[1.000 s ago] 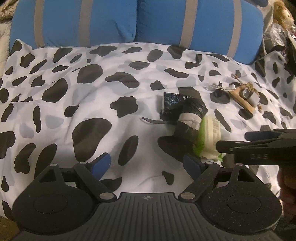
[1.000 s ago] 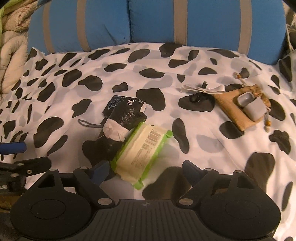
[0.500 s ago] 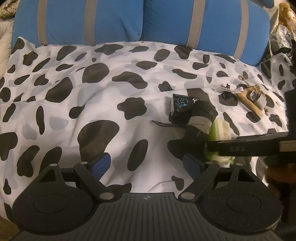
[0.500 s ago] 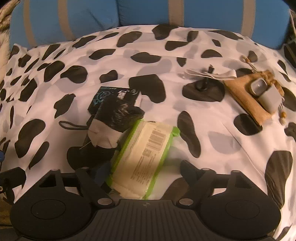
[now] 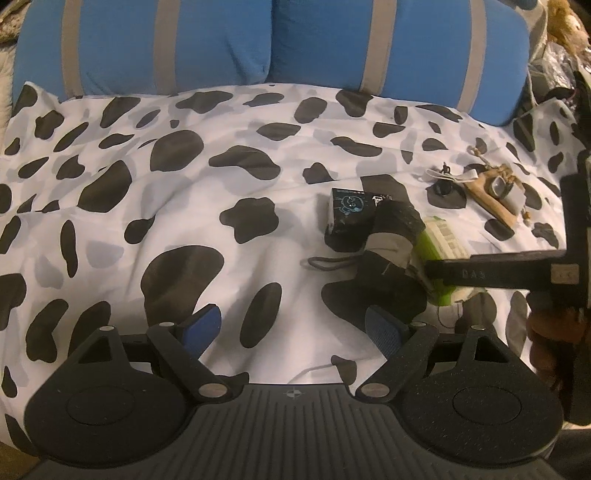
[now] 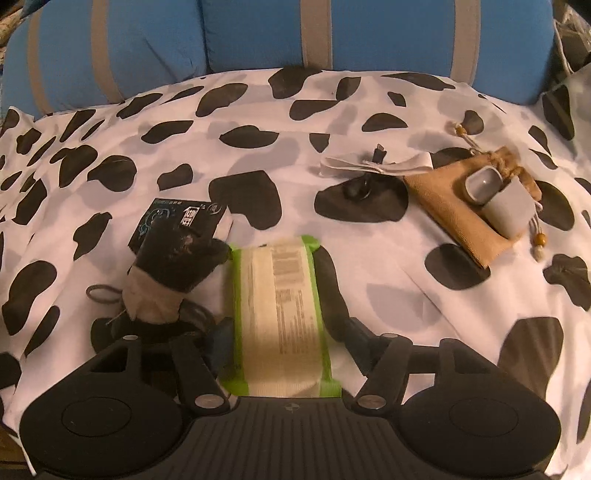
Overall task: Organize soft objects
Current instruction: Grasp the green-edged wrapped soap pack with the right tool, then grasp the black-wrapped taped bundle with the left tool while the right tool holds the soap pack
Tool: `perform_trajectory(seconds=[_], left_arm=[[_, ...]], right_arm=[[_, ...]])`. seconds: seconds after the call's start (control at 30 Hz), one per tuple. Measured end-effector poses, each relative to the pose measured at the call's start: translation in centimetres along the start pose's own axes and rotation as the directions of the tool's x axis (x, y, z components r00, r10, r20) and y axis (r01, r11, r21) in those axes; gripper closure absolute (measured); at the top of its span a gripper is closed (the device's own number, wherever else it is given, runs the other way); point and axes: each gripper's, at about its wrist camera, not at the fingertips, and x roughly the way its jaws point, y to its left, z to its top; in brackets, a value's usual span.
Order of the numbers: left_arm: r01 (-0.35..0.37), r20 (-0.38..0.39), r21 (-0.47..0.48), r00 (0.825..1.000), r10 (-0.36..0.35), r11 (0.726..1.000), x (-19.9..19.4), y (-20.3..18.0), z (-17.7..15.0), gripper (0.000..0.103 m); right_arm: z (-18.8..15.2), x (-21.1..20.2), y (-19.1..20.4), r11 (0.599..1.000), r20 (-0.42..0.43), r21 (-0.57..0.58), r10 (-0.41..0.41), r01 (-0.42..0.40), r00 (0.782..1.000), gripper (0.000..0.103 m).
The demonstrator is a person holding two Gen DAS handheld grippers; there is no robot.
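A green-edged pack of wipes lies on the cow-print bedspread, lengthwise between the fingers of my right gripper, which is open around it. Left of the pack lie a black and grey glove and a small black packet. In the left wrist view my left gripper is open and empty above the bedspread, left of the glove, the packet and the wipes pack. The right gripper's black body crosses that view over the pack.
A tan drawstring pouch with a grey earbud case lies at the right. A white strap with a black clip lies beside it. Blue pillows with grey stripes line the back edge.
My right gripper has moved forward and turned so the wipes pack now lies straight between its fingers. The left gripper drifted slightly and stays open.
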Motion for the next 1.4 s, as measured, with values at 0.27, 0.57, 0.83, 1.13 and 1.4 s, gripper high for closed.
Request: perform_trajectory(seconds=[0.27,0.57,0.83,1.13,1.4], left_arm=[[0.014,0.01,0.003,1.0,-0.014,1.0,0.5,-0.1,0.2,0.017],[0.082,0.072,0.056,0.994,-0.086,0.995,1.2,-2.0,0.7,0.017],[0.115,0.064,0.118,0.99,-0.123,0.986,4.0,-4.3,1.8,0.018],[0.141,0.013,0.225,0.989,-0.147,0.964,7.5,-6.7,2.3,0.037],[0.156,0.0,0.188,0.987,-0.159,0.97,8.8,-6.7,3.2,0.061]], right_arm=[[0.6,-0.1,0.0,1.0,-0.003,0.003,-0.001,0.001,1.0,0.052],[1.2,-4.6,-2.5,0.999,0.077,0.046,0.022,-0.026,0.997,0.052],[0.2,-7.3,-4.7,0.999,0.091,0.037,0.011,-0.014,0.996,0.052],[-0.8,-9.4,-6.6,0.998,0.093,0.06,0.02,-0.026,0.995,0.052],[-1.6,-10.5,-6.7,0.996,0.093,0.068,0.043,-0.05,0.995,0.052]])
